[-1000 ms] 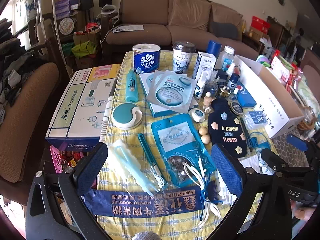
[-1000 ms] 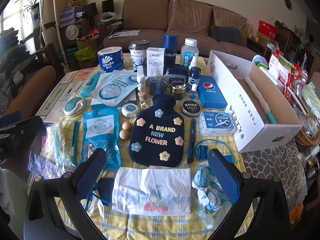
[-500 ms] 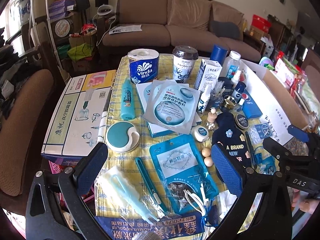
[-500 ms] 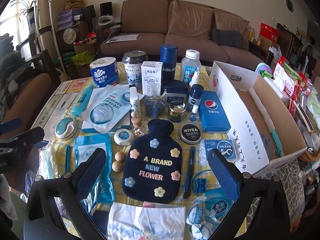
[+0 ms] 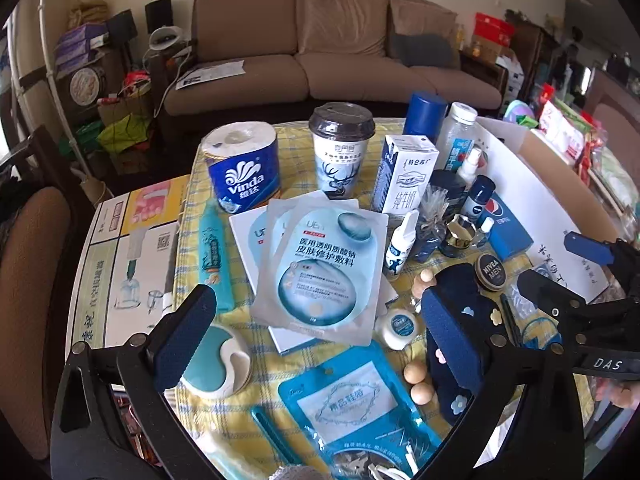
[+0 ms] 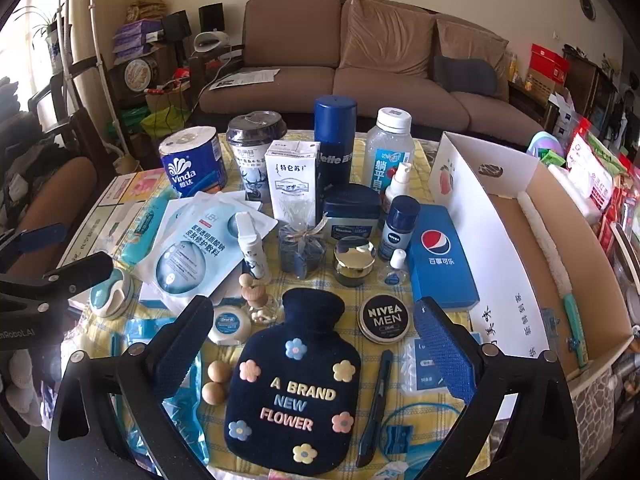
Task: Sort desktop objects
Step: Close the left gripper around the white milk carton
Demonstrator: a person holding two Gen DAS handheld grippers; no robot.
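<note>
Crowding the yellow cloth [image 6: 420,148], upright bottles stood close behind the hot-water bottle cover [image 6: 292,392]; a careless reach could topple them. The left gripper [image 5: 320,340] hung wide apart and empty above the face-mask sachets [image 5: 320,264]; the right gripper [image 6: 316,348], wide though closing, touched nothing.

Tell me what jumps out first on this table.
The navy hot-water bottle cover reading "A BRAND NEW FLOWER" lies at the near edge, between the open right gripper fingers. Behind it stands a crowd of blue toiletries; an open cardboard box sits to their right.
</note>
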